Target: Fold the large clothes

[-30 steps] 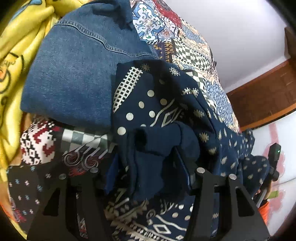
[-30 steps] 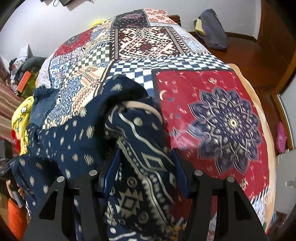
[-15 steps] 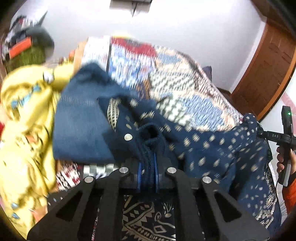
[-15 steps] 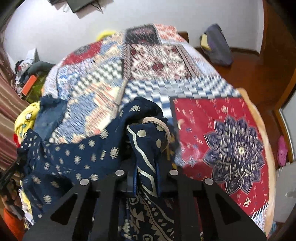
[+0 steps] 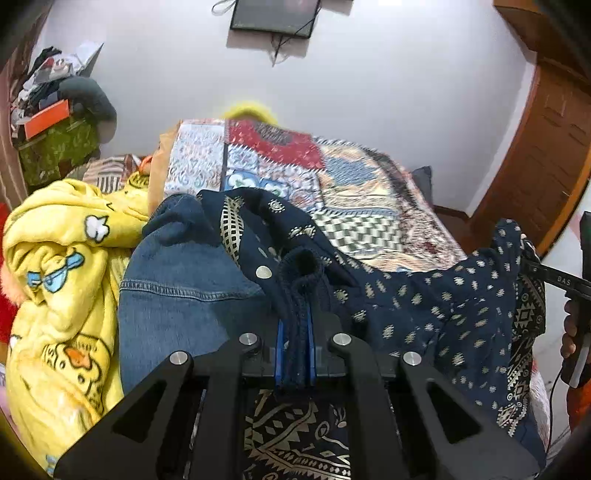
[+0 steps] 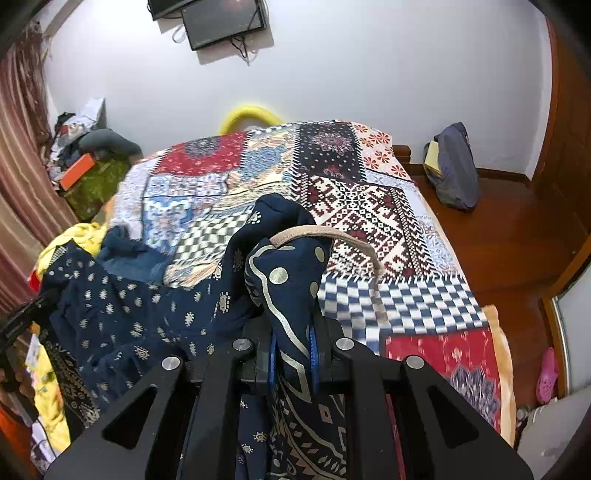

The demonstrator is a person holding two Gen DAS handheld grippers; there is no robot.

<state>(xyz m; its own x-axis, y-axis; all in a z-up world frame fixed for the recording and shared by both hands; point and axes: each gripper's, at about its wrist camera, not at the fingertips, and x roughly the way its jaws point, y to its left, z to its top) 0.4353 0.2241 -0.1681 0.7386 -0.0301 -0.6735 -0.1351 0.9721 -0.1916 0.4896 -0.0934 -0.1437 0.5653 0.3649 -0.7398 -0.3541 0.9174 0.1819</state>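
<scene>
Left tool (image 5: pixel 295 343) and right tool (image 6: pixel 293 354) each clamped on a bunched edge of the navy patterned garment (image 5: pixel 436 306), which hangs stretched between them above the near end of the patchwork bed (image 6: pixel 354 206), denim garment (image 5: pixel 177 295) far left.

Soft printed cloth garment (image 5: pixel 424 314), matt denim (image 5: pixel 177 295), glossy wood floor (image 6: pixel 517 236)

Counting one navy printed garment (image 5: pixel 424 306), one denim piece (image 5: pixel 177 295), one yellow cartoon blanket (image 5: pixel 62 280), one patchwork bedspread (image 6: pixel 354 206), two wall screens (image 6: pixel 221 18), one pink clog (image 6: pixel 547 373).
</scene>
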